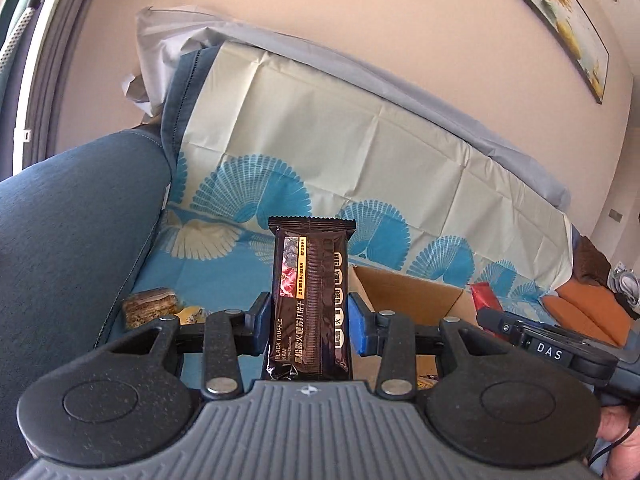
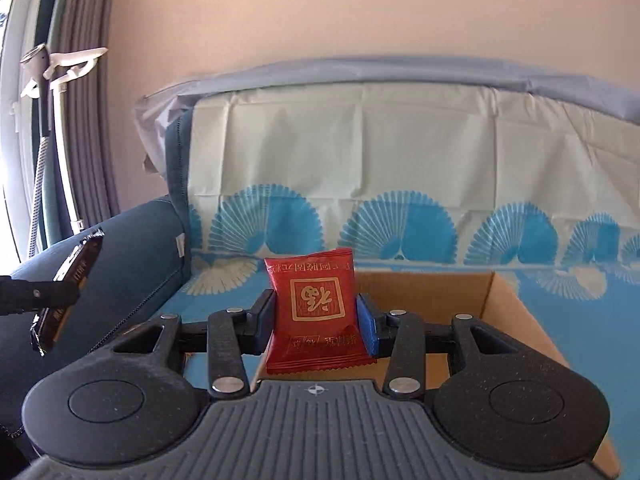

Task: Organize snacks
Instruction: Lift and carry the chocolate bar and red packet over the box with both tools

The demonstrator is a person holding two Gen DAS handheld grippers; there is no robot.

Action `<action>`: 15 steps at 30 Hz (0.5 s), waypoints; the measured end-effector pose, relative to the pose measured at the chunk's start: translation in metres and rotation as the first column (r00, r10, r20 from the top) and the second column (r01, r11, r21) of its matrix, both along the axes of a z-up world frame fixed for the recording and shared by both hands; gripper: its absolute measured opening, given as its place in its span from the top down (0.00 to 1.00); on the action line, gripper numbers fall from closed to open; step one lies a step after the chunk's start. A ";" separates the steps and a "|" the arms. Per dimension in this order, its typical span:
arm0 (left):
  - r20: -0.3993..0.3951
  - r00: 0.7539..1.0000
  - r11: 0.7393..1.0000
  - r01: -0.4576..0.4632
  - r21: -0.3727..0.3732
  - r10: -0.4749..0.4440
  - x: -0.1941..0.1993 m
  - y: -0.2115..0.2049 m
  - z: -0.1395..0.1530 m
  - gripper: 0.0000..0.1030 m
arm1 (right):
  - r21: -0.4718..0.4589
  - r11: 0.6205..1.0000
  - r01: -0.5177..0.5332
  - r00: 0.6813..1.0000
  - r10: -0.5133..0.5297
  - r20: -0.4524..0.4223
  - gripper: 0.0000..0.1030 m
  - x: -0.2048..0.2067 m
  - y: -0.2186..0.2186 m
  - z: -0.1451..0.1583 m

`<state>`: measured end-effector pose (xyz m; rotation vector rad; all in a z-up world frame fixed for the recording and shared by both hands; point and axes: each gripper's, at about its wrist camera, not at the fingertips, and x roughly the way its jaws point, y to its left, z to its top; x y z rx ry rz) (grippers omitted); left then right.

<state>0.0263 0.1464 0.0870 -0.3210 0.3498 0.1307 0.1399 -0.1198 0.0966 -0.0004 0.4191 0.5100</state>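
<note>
Clearly mid-task: the left gripper [image 1: 310,320] clamps a dark cracker packet [image 1: 311,300] and the right gripper [image 2: 316,320] a red snack pouch [image 2: 316,312], both held above the cardboard box [image 2: 500,304]. At least two snacks [image 1: 152,306] lie unsorted on the couch cover [image 1: 224,264]; the box's contents are mostly hidden.

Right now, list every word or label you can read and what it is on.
"BLACK TRUFFLE HAM": dark brown cracker packet, held in the left gripper.
"DAS": label on the right gripper.
Chinese print on the dark packet and on the red packet: not legible to me.
</note>
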 end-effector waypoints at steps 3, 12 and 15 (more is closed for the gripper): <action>-0.007 1.000 0.998 0.015 0.053 -0.015 0.004 -0.008 0.003 0.58 | 0.050 0.998 0.042 0.999 -0.041 -0.016 0.57 0.005 -0.012 -0.001; 0.013 0.999 0.998 -0.052 0.040 0.052 -0.018 0.004 0.021 0.58 | 0.082 0.992 0.091 0.995 -0.089 -0.033 0.57 0.026 -0.039 -0.005; 0.023 0.997 0.993 -0.072 0.091 0.071 -0.035 0.002 0.034 0.58 | 0.099 0.991 0.085 0.996 -0.083 -0.031 0.57 0.025 -0.039 -0.003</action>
